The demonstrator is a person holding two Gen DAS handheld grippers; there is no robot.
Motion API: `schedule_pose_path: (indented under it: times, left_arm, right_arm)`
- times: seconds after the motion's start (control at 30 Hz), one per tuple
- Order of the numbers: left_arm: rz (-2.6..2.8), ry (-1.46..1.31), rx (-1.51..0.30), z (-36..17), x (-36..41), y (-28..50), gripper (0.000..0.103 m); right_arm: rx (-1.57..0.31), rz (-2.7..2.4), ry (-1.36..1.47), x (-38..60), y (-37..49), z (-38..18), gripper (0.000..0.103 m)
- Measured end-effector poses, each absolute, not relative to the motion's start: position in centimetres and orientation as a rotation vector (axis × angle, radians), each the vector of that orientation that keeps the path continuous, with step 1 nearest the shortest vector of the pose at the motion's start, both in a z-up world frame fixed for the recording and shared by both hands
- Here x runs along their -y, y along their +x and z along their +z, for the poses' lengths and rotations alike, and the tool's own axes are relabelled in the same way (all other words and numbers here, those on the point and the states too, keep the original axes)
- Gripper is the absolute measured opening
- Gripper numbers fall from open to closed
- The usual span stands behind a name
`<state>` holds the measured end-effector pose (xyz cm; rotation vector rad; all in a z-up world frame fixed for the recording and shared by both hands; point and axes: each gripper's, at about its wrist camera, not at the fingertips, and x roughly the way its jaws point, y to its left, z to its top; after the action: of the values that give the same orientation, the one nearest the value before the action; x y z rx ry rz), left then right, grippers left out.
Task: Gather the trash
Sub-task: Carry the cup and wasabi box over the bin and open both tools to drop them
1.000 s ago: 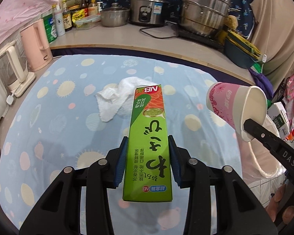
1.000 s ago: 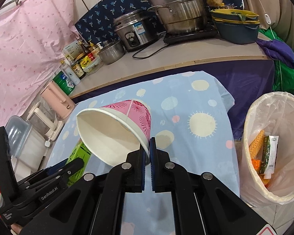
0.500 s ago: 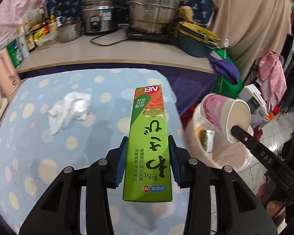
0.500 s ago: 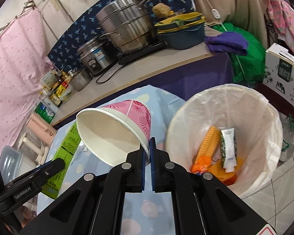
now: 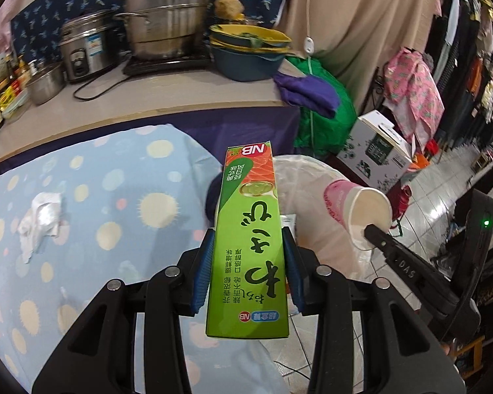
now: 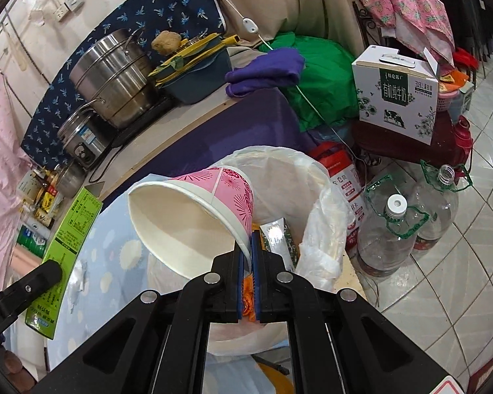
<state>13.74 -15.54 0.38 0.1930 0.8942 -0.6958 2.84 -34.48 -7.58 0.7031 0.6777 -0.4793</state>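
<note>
Crumpled white tissue (image 5: pixel 41 221) lies at the far left on the counter (image 5: pixel 92 229), which wears a pale blue cloth with sun and dot prints; it is well apart from both tools. Moving right, the left gripper (image 5: pixel 248 262) is angled forward and down past the counter's right edge. Its jaws are part-way spread and pinch a long green carton (image 5: pixel 248 252) by its two long sides, the blue pads flat against the card. The carton lies lengthwise along the fingers, its printed face up, its far end over the near rim of the lined waste bin (image 5: pixel 309 177). In the right wrist view the same carton (image 6: pixel 67 249) appears at the left border, with one black finger of the left tool against it.

Further right, the right gripper (image 6: pixel 250 252) also points steeply down, directly above the bin (image 6: pixel 325 216). Its jaws are pressed nearly together and pinch the wall of a pink paper cup (image 6: pixel 197 216) at its rim. The cup hangs tilted, mouth towards the camera and to the left, base towards the bin's far side. From the left wrist view the cup (image 5: pixel 358 210) sits over the bin's right portion, just beside the carton, not touching it. Inside the bin a tube-like wrapper (image 6: pixel 277 234) and something orange (image 6: pixel 248 298) are visible.

Beyond the bin, on the tiled floor, stand two clear plastic jugs (image 6: pixel 401 226) and a white milk box (image 6: pixel 397 95).
</note>
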Motion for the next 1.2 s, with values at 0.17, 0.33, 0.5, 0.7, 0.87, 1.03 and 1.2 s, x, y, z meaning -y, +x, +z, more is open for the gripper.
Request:
schedule_pose_path:
  times: [0.17, 0.33, 0.5, 0.7, 0.87, 1.03, 1.2]
  left_arm:
    - [-0.725, 0.234, -0.911, -0.7, 18.5, 13.0, 0.038]
    - [-0.721, 0.256, -0.93, -1.9, 20.3, 13.0, 0.038]
    - [-0.712, 0.268, -0.941, -2.7, 20.9, 13.1, 0.038]
    - [-0.707, 0.277, -0.947, -3.3, 21.2, 13.1, 0.038]
    - [-0.677, 0.276, -0.928, -3.3, 21.1, 13.1, 0.055]
    - [-0.662, 0.278, -0.897, -2.8, 20.7, 13.0, 0.067]
    - [-0.656, 0.265, -0.883, -2.2, 20.1, 13.0, 0.07]
  right_arm:
    - [-0.691, -0.473, 0.722, 34.7, 2.9, -8.6, 0.005]
    - [-0.698, -0.469, 0.729, 34.9, 3.1, -9.1, 0.005]
    - [-0.699, -0.474, 0.735, 35.5, 3.5, -9.2, 0.006]
    - [-0.687, -0.486, 0.748, 35.9, 3.6, -9.2, 0.013]
    - [-0.667, -0.495, 0.745, 35.9, 3.4, -8.7, 0.024]
    - [-0.636, -0.5, 0.732, 35.7, 3.1, -7.6, 0.033]
    - [-0.615, -0.495, 0.7, 35.0, 3.3, -6.4, 0.039]
